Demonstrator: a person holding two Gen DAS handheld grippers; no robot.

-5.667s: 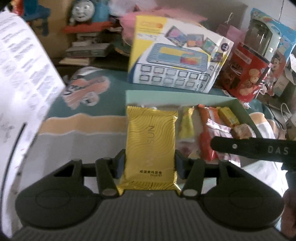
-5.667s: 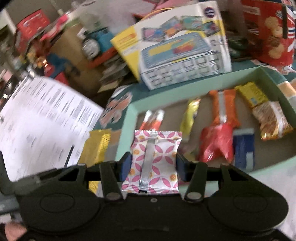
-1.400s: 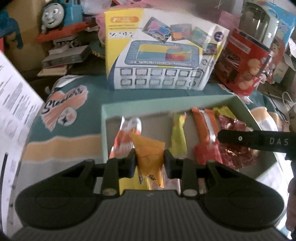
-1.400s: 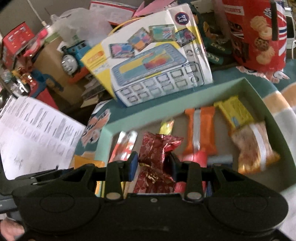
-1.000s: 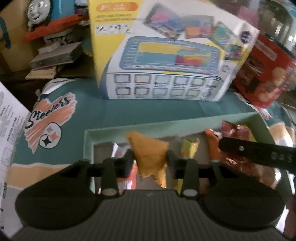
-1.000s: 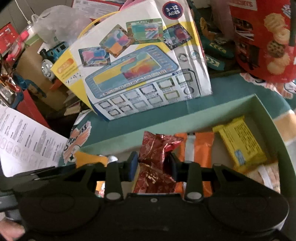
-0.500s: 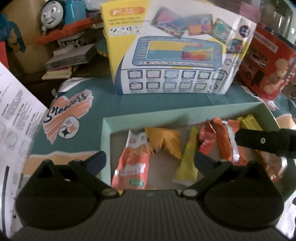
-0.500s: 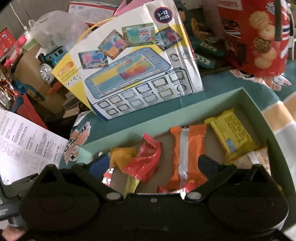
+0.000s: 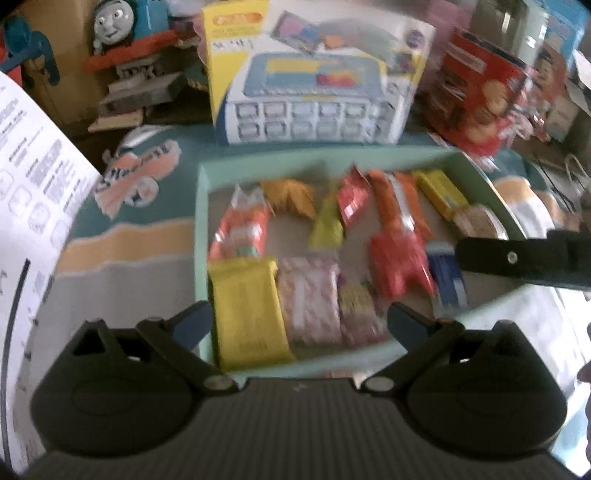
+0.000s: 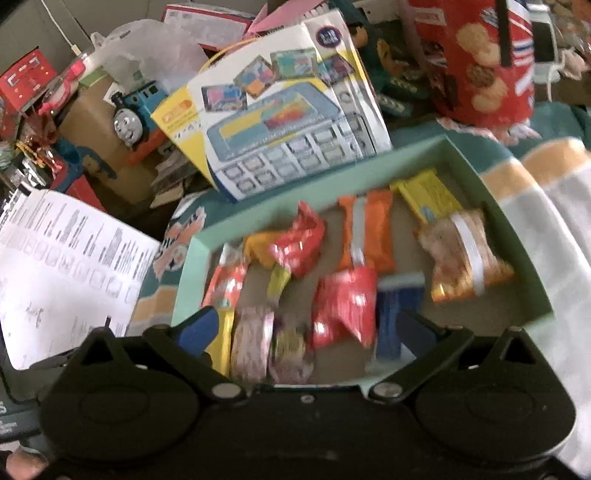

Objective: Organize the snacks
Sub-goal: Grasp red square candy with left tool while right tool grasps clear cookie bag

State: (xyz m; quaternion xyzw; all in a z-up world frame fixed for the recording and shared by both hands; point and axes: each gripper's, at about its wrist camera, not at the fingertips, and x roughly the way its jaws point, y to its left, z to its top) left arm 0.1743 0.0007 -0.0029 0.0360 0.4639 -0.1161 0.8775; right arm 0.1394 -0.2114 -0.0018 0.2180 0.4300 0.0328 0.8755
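A mint green box (image 9: 202,206) (image 10: 189,266) holds several snack packets. Among them are a yellow packet (image 9: 245,310), a pink patterned packet (image 9: 308,299) (image 10: 251,343), an orange twisted packet (image 9: 290,195) (image 10: 258,247) and a red foil packet (image 9: 354,197) (image 10: 299,245). My left gripper (image 9: 299,323) is open and empty, above the box's near edge. My right gripper (image 10: 304,328) is open and empty, also above the near edge. One finger of it (image 9: 517,262) crosses the left wrist view at the right.
A toy keyboard box (image 9: 314,81) (image 10: 280,122) stands behind the green box. A red cookie bag (image 9: 480,92) (image 10: 480,62) is at the back right. A white printed sheet (image 9: 33,184) (image 10: 66,266) is at the left. A blue toy train (image 9: 122,22) sits behind.
Both grippers opened and let go of the orange and red packets, which now lie in the box. Both grippers have since drawn back toward the near edge.
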